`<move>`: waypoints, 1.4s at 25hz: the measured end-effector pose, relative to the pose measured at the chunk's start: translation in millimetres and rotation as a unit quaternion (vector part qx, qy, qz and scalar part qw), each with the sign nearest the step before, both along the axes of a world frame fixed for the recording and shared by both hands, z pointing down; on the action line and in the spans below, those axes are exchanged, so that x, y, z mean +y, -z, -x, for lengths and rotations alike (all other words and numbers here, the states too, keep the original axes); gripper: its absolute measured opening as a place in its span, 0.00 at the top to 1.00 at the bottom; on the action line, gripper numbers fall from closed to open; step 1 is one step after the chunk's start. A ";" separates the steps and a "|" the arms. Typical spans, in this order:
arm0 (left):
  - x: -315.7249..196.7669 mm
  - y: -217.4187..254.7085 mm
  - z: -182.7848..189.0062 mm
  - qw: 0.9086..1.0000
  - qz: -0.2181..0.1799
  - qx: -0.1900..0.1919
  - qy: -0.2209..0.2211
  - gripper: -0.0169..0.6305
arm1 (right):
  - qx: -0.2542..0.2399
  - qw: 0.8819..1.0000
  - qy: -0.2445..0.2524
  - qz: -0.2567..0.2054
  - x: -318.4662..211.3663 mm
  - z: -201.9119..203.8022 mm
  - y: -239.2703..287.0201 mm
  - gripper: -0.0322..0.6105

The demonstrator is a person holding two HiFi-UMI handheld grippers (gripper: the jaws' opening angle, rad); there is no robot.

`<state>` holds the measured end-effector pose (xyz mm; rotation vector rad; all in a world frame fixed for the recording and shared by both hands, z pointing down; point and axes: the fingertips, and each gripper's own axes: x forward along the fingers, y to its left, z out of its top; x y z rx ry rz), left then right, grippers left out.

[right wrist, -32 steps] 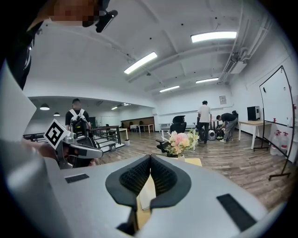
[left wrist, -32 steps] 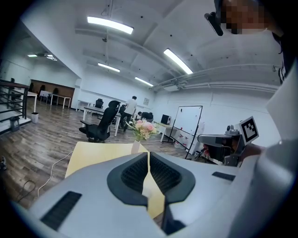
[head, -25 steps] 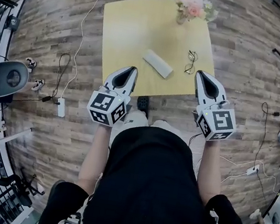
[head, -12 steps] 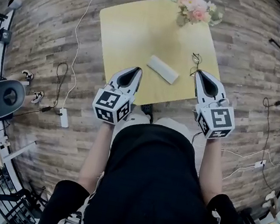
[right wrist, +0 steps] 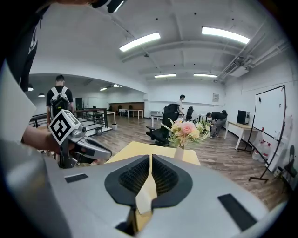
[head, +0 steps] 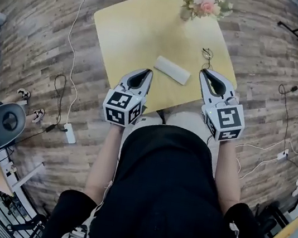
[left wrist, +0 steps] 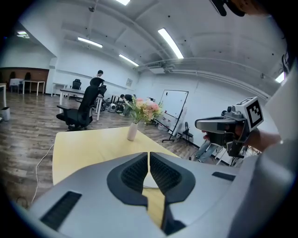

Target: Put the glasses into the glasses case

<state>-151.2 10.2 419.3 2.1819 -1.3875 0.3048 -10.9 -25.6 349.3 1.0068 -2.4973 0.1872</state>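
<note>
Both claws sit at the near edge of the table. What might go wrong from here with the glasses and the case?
1. The glasses lie near the right edge of the table, just beyond the right claw; a nudge may slide them off.
2. The right claw and the left claw both look shut, so they must open before any grasp.
3. The glasses case looks closed and lies loose; prying at it may just push it around.

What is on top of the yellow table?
A white glasses case, black glasses beside it, and a flower vase at the far edge. Left gripper and right gripper cover part of the near edge.
</note>
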 end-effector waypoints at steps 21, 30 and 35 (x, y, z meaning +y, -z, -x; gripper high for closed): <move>-19.7 -85.9 -19.2 0.995 0.081 -0.001 -0.050 0.93 | 0.111 0.991 0.040 0.065 0.5 20.2 -94.2 0.74; -35.9 -128.4 -26.1 0.991 0.113 -0.020 -0.067 0.93 | 0.184 0.978 0.072 0.072 -9.2 24.7 -149.1 0.68; -42.2 -152.3 -28.6 0.988 0.130 -0.039 -0.077 0.93 | 0.208 0.971 0.087 0.078 -14.0 28.3 -173.8 0.65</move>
